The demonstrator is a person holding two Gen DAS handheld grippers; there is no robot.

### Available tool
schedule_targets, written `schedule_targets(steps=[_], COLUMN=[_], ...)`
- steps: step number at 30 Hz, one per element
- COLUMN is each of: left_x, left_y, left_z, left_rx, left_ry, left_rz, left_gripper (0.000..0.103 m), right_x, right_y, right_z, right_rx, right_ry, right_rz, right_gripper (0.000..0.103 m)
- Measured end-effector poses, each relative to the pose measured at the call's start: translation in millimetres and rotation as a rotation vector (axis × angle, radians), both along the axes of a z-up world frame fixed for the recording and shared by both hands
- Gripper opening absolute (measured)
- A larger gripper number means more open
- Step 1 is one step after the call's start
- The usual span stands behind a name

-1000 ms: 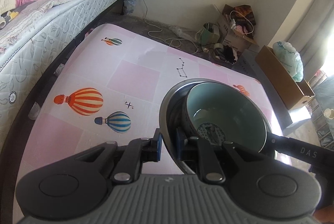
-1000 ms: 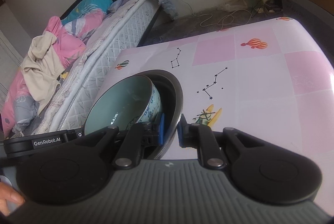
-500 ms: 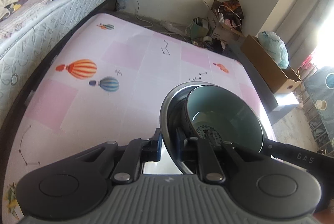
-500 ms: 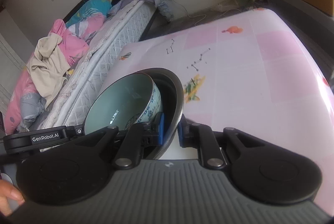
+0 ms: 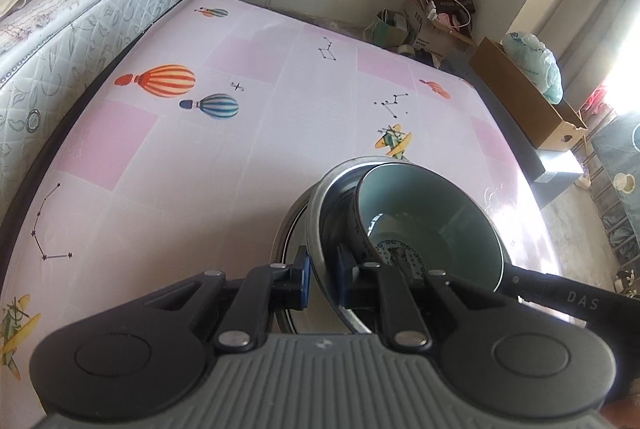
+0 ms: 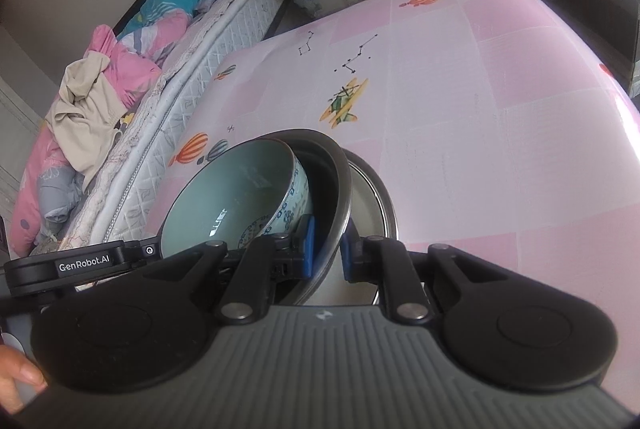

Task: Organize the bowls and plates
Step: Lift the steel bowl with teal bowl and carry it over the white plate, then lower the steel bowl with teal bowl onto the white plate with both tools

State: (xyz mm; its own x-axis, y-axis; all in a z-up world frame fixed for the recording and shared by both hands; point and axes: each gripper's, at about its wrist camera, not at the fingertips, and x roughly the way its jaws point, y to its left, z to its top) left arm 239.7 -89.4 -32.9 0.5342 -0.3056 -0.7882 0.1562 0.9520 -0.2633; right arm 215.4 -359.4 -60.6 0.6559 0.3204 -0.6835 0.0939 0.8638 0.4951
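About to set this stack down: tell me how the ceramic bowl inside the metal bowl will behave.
The ceramic bowl sits tilted and ungripped inside the metal bowl, so it may slide or rock. Its glazed surface looks slippery, and it is probably fragile.

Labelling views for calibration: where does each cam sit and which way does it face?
Left wrist: on the left hand-held gripper, looking along its fingers over the table toward the corner boxes.
Right wrist: on the right hand-held gripper, facing the bed; a hand shows low left.
Shared: metal bowl holding ceramic bowl, gripped from opposite rims.
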Motion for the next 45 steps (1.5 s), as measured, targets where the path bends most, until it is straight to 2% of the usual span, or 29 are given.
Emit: schedule_targets(steps=[16,22,25,27,32,36,39,45], left_x=[-4.7,-10.9,-16.9,-21.8,-38.8,-51.9,-59.4,-72.2], left_y=[1.4,2.9,6.1,8.8,15.5,20.8,24.0,31.1], left_z=[-10.9,-6.2,1.4,7.5,23.7,33.4,39.2,50.2], left_rx=[-0.006,0.003,0.006,0.015,0.048,0.073,0.098,0.1], left_ry=[0.007,-0.031,-0.062,-0.081,-0.126,-0.14,-0.142,-0.166], left_rz=[-0.018,-0.036,-0.044,-0.048,-0.059,-0.056,-0.044,-0.034], left_gripper=[0.014,0.017,0.027,0.04,0.058,0.066,0.068,0.074], right_x=[1.6,1.4,-0.5,-3.8,-17.0,-30.6,-40.4,-57.4], right_y=[4.0,5.9,5.2,3.6,2.0,-1.2,-3.5,-4.9], right_z=[-8.9,-9.1,-8.9,-8.5,-1.7,2.4,4.6,9.5], right_rx=[-0.042,-0.043,-0.048,-0.034,-0.019,-0.003,0.012,0.025], right_ry=[-0.007,0.003,0.008,0.005,-0.014,-0.025,-0.032,-0.042], right_rz=[0.02,0.028,0.017,0.01,-0.008,-0.027,-0.037,-0.047], right_gripper=[0.013,0.015,0.021,0.021,0.026,0.029,0.029,0.03])
